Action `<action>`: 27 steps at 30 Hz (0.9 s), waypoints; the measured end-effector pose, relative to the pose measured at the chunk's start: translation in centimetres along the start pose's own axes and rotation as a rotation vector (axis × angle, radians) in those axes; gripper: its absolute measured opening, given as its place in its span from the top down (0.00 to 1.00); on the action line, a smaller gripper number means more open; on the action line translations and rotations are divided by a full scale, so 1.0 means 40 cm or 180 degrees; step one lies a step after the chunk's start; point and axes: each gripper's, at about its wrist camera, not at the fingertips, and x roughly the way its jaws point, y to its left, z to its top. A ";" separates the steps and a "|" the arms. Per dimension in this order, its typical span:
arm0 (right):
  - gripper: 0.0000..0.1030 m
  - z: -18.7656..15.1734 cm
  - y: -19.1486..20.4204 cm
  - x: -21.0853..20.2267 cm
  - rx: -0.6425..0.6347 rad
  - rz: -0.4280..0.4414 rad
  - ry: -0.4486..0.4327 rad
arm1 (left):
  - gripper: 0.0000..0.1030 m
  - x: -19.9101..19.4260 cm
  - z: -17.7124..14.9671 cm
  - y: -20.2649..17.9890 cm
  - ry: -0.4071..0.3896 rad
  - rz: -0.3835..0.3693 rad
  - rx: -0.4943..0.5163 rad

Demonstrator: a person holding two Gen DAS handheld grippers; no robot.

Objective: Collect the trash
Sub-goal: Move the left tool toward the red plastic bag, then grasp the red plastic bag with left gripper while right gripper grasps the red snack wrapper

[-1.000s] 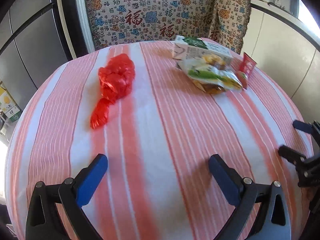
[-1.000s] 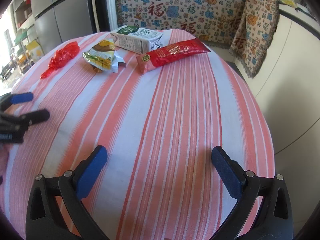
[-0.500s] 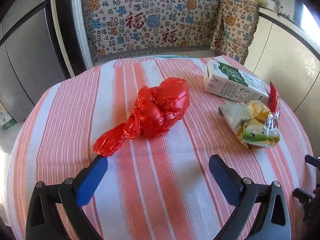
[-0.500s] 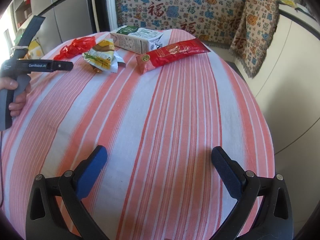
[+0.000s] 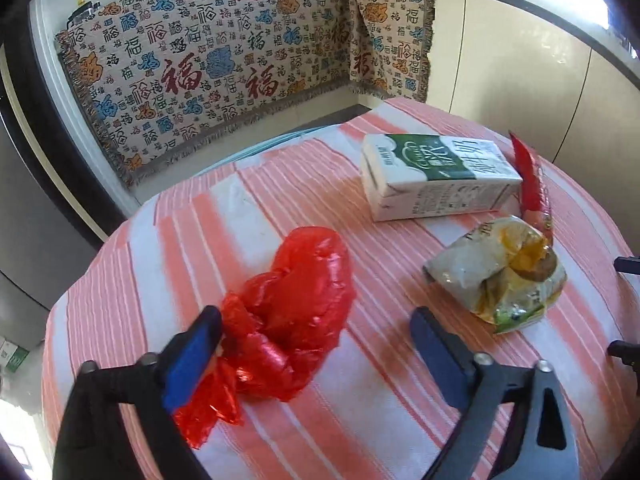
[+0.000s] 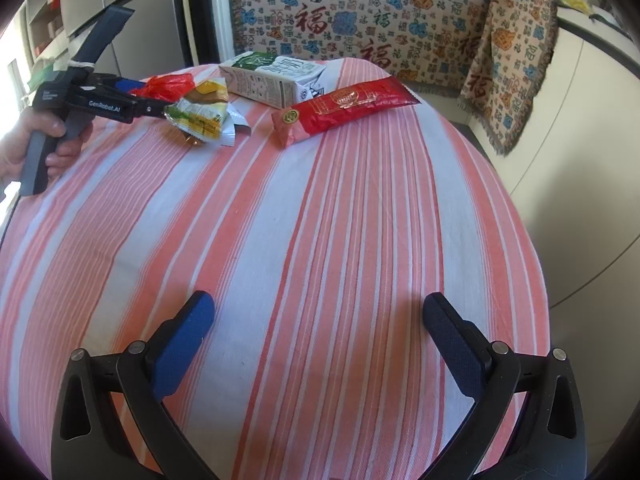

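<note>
A crumpled red plastic bag (image 5: 296,308) lies on the round table with the pink striped cloth (image 6: 320,220). My left gripper (image 5: 314,320) has come down around the bag's near part and its jaws are closing. The left pad (image 5: 192,352) touches the plastic; the right pad (image 5: 436,344) stands clear of it. A green and white milk carton (image 5: 432,176), a crumpled snack wrapper (image 5: 500,276) and a long red packet (image 6: 348,108) lie to the right of the bag. My right gripper (image 6: 318,302) hovers open over bare cloth near the front edge, holding nothing.
A person's hand (image 6: 40,144) grips the left tool's handle at the table's left edge. Behind the table a patterned blanket (image 5: 224,64) covers a bench. Cream cabinets (image 5: 540,60) stand to the right and grey doors (image 6: 140,12) to the left.
My left gripper swung across the table to the red bag, rolled somewhat, and its jaws narrowed around the bag. The right gripper stayed where it was.
</note>
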 end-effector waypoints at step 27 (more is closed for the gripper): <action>0.01 0.046 -0.075 0.012 0.0388 0.0082 0.0004 | 0.17 -0.232 -0.296 -0.324 -0.0025 0.0471 -0.0946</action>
